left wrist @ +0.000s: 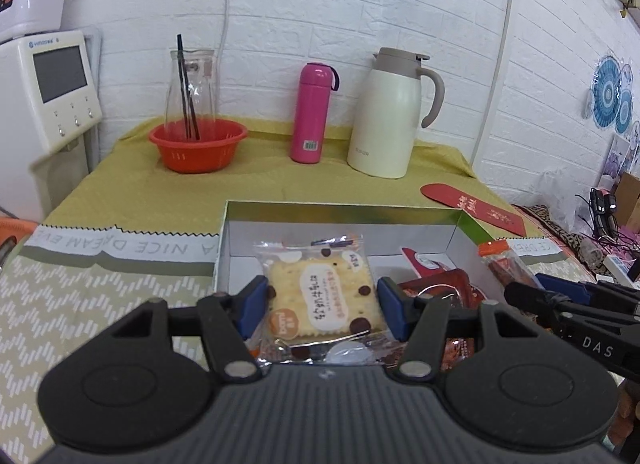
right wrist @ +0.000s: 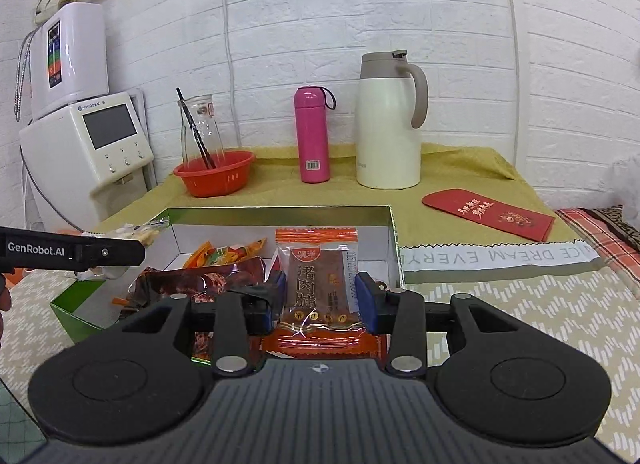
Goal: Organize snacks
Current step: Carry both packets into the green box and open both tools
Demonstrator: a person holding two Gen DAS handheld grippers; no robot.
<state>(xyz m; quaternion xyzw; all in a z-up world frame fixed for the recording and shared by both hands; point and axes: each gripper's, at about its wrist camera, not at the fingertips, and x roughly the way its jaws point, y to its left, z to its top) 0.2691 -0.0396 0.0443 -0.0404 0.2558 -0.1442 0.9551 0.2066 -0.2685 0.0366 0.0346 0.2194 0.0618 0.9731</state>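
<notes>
On the table: you have one yellow-green cloth [right wrist: 280, 200] at the back and a patterned mat [left wrist: 80, 296] nearer you.
Box: one open box [left wrist: 340, 210] with white inner walls sits across cloth and mat, just ahead of both your grippers.
Box contents: you can see several red and orange snack packets [right wrist: 224, 260] piled toward its near left side in the right wrist view; an exact count cannot be told.
Jug: one cream thermal jug [right wrist: 386, 124] stands upright at the back right, lid on.
Glass carafe: one clear carafe [left wrist: 192, 88] stands behind the basket, with two dark sticks in it.
Basket: one red plastic basket [left wrist: 198, 142] sits at the back left; nothing can be made out inside.
Flask: one pink flask [right wrist: 312, 134] stands upright between basket and jug.
Envelope: one red envelope [right wrist: 490, 214] lies flat to the right of the box.
Left gripper [left wrist: 323, 300]: your blue pads pinch one cracker packet [left wrist: 320, 296] by its side edges, held over the near part of the box.
Right gripper [right wrist: 322, 298]: your pads clamp one orange jerky packet [right wrist: 320, 284] by its sides, over the box's right half.
</notes>
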